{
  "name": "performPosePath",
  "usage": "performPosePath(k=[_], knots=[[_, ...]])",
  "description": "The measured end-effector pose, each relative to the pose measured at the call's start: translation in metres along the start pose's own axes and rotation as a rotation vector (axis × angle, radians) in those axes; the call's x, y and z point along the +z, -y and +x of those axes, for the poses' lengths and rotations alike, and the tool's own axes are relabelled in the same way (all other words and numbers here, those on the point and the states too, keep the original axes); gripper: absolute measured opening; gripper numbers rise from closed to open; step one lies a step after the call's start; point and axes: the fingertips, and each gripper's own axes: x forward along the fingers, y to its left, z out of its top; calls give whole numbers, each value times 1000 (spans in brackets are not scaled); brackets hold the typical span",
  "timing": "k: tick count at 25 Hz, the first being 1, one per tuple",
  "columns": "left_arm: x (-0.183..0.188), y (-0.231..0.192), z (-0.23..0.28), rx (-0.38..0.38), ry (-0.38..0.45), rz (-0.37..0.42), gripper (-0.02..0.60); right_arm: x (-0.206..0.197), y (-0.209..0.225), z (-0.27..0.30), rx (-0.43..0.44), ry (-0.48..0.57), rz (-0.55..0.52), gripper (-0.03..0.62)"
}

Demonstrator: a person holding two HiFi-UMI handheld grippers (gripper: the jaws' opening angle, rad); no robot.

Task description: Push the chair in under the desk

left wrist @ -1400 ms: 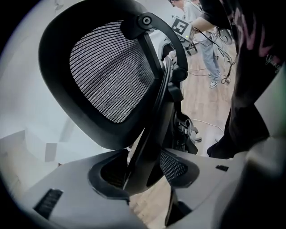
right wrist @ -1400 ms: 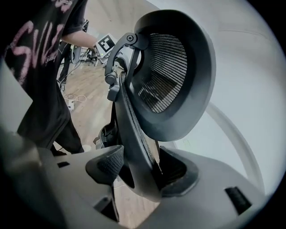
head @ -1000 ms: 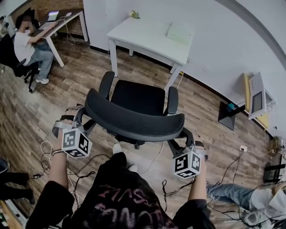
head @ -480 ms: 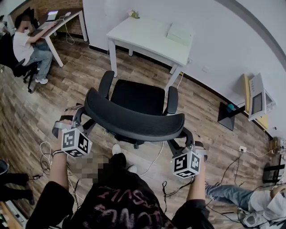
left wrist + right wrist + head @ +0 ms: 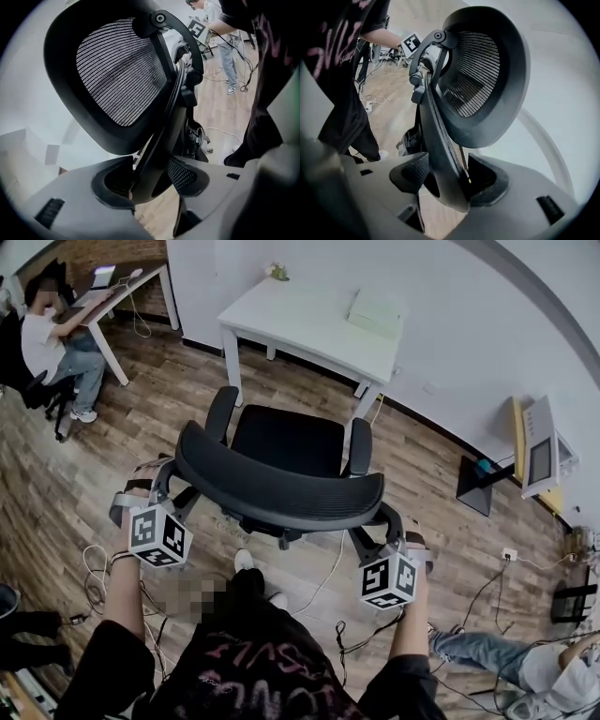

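Head view is showing the chair point(image 5: 287, 442) before the desk point(image 5: 309, 320), not yet under it, while the left gripper point(image 5: 149, 178) and right gripper point(image 5: 443, 180) are clamping its backrest point(image 5: 281, 491); pushing is probably needing even, straight force.

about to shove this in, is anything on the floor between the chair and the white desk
Nothing visible lies between the chair and the desk. The armrest at the head view's right lines up close to a desk leg, so it may catch there.

wood-plank floor point(image 5: 84, 474) (cables point(image 5: 94, 563) strewn over it), white wall point(image 5: 450, 324), a work table point(image 5: 150, 276) far left.
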Motion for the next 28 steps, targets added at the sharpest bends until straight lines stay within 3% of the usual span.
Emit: performPosePath(k=[28], knots=[[-8,-102,109,-50,39,5,241,11,86,109,-32,-95,43,265]])
